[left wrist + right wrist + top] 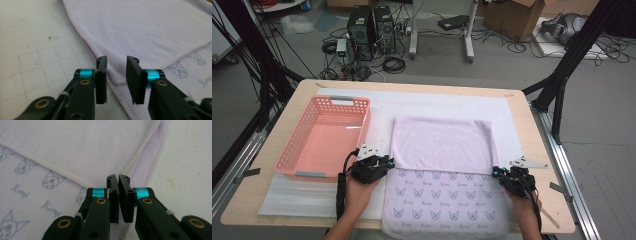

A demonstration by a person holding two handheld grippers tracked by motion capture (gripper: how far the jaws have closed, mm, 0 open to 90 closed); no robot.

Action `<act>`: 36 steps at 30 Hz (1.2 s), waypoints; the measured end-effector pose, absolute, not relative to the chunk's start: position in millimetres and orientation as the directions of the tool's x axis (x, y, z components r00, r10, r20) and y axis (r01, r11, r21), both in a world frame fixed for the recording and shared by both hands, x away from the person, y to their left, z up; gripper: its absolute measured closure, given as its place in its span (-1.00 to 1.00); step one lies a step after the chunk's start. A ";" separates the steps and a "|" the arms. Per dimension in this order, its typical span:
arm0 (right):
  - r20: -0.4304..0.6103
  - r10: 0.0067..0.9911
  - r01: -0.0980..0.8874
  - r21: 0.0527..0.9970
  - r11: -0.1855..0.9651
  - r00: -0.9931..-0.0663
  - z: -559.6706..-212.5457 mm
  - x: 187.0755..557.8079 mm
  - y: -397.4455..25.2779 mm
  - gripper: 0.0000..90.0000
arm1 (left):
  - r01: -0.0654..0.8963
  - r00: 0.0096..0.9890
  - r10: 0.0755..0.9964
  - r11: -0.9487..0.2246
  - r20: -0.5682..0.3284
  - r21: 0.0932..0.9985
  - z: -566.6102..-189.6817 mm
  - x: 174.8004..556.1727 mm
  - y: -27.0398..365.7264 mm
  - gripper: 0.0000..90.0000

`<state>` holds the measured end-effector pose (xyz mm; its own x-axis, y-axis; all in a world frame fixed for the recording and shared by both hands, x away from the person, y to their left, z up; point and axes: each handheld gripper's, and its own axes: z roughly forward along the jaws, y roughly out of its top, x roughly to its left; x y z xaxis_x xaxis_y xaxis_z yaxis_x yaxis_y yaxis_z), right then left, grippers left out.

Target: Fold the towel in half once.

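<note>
A lilac towel (442,145) lies on the white mat, its far half folded toward me so the plain side covers part of the cat-printed side (447,200). My left gripper (391,162) stands open at the left corner of the folded edge. In the left gripper view that corner (117,80) lies flat on the mat between the parted jaws of the left gripper (117,60). My right gripper (495,172) is at the right corner of the fold. In the right gripper view the right gripper (117,176) is shut, with the towel's seamed corner (135,160) running into its tips.
A pink plastic basket (297,140) with nothing in it stands on the left of the table, close to my left gripper. The white mat (512,125) covers most of the wooden table (537,150). Black frame posts, cables and computers stand on the floor beyond.
</note>
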<state>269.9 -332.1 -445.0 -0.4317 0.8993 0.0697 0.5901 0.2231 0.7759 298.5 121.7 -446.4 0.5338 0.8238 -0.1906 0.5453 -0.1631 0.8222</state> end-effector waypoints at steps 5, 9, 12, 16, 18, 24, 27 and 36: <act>0.073 0.900 0.596 0.772 0.222 -0.431 -446.0 270.2 -331.7 0.92 | 0.553 0.531 0.829 -0.181 -0.176 0.813 -449.9 307.7 116.8 0.48; 0.074 0.900 0.599 0.769 0.222 -0.429 -446.7 270.4 -331.7 0.92 | 0.558 0.545 0.823 -0.214 -0.160 0.802 -451.0 312.7 111.8 0.50; 0.074 0.900 0.600 0.768 0.223 -0.429 -446.9 270.6 -331.6 0.92 | 0.532 0.563 0.819 -0.260 -0.108 0.806 -450.2 313.3 105.7 0.70; 0.078 0.900 0.601 0.768 0.221 -0.429 -447.2 271.0 -332.0 0.92 | 0.472 0.592 0.805 -0.317 -0.029 0.823 -449.1 309.4 99.0 0.91; 0.081 0.900 0.603 0.767 0.218 -0.429 -447.4 271.0 -332.4 0.92 | 0.470 0.590 0.806 -0.300 -0.043 0.830 -448.0 308.5 100.3 0.92; 0.081 0.899 0.602 0.768 0.219 -0.430 -447.1 270.9 -332.4 0.92 | 0.500 0.588 0.801 -0.247 -0.115 0.830 -447.3 306.3 105.8 0.94; 0.083 0.897 0.592 0.777 0.214 -0.435 -445.7 269.9 -333.8 0.92 | 0.514 0.582 0.798 -0.211 -0.157 0.831 -446.5 303.3 111.1 0.95; 0.139 0.886 0.591 0.789 0.172 -0.443 -439.7 261.0 -340.4 0.93 | 0.539 0.585 0.771 -0.137 -0.252 0.831 -443.8 285.9 120.5 0.95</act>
<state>261.0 -340.4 -439.7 -0.4432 0.8855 0.1392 0.5906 0.1716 0.7885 285.9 120.5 -443.8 0.5853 0.7706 -0.2521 0.5388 -0.1373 0.8312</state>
